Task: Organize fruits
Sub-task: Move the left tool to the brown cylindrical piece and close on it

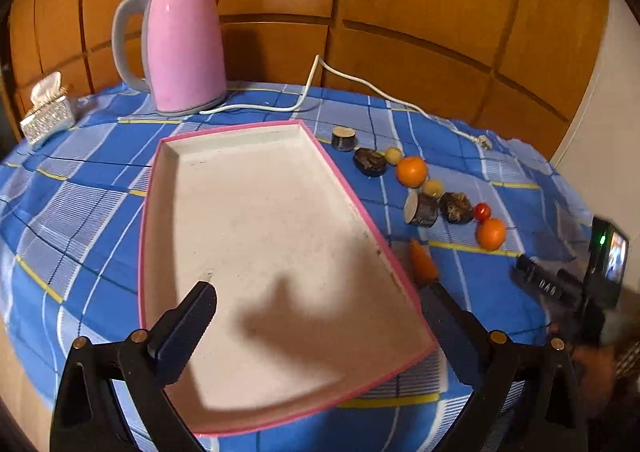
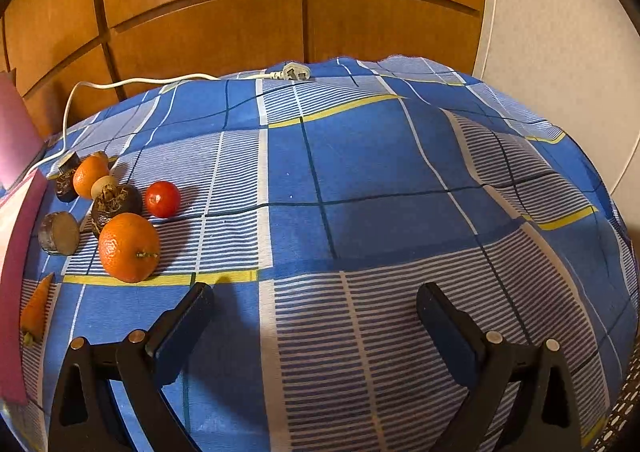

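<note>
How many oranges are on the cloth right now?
2. One orange lies mid-row beside the tray, between two small yellowish fruits; the other orange ends the row, next to the tomato. None seems hidden.

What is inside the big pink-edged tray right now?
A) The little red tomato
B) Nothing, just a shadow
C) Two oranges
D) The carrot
B: the tray holds no food, only a dark shadow; the oranges, tomato and carrot all lie on the blue checked cloth to its right.
</note>
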